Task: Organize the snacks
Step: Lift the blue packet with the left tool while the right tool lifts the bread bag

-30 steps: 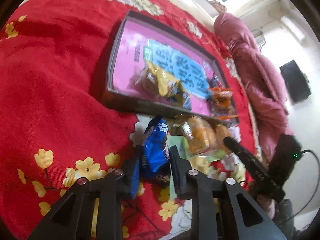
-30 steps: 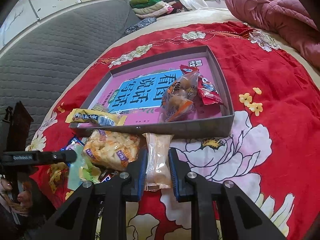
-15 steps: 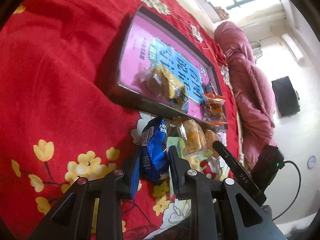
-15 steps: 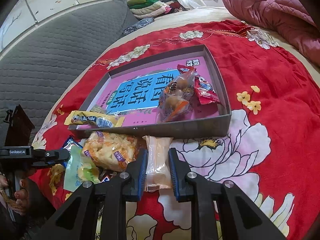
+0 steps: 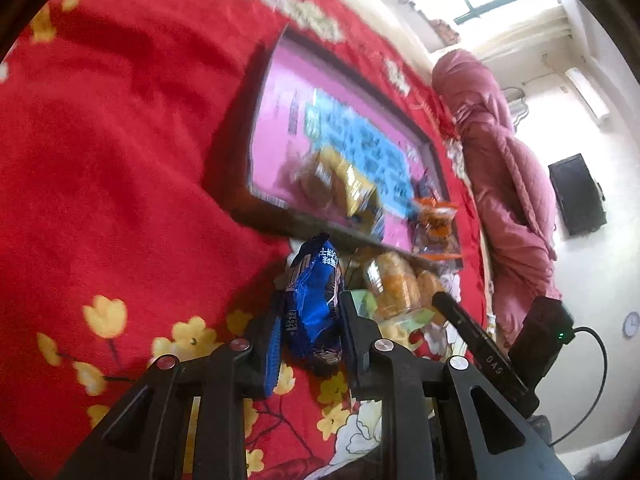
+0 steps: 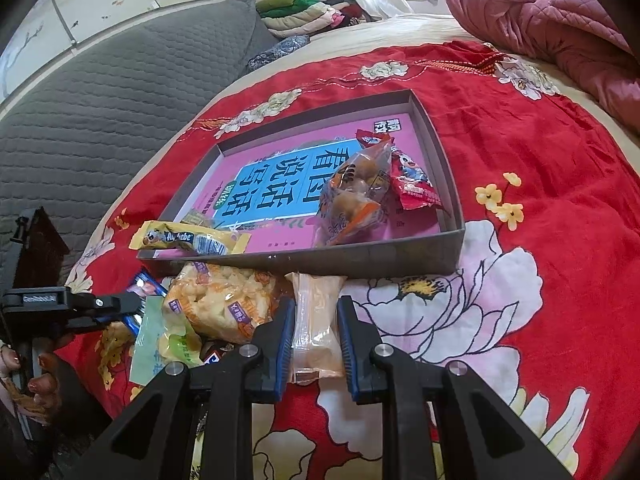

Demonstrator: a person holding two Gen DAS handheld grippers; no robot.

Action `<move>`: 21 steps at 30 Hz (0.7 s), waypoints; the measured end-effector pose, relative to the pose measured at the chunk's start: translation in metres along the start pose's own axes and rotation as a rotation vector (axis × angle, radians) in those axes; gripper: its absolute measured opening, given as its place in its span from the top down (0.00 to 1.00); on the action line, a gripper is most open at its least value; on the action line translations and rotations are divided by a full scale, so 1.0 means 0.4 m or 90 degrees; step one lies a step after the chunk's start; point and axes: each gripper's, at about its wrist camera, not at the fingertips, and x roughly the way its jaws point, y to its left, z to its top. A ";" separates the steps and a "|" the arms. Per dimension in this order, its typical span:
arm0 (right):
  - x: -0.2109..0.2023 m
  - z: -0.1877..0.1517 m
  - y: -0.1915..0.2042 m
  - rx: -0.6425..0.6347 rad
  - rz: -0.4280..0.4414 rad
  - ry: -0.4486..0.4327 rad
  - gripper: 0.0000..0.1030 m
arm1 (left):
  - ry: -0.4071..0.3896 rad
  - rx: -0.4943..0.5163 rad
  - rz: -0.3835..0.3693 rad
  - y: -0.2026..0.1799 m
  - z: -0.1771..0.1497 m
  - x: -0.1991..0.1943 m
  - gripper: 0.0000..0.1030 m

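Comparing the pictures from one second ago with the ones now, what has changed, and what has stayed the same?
The left tongs have rolled a little with the blue snack packet clamped, so the grey box looks more tilted in their view. Nothing was taken hold of or let go. The right tongs stay shut on the clear pastry packet, and the snacks in the box lie as before.

Motion blur smears the lettering on the box's pink lining [image 5: 280, 92] in the left wrist view. A dark wrapper [image 6: 214, 350] lies mostly buried beneath the snack pile, its label unreadable.
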 end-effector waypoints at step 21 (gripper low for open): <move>-0.009 0.005 0.003 -0.005 -0.003 -0.007 0.78 | -0.088 0.092 0.042 -0.115 0.019 -0.118 0.76</move>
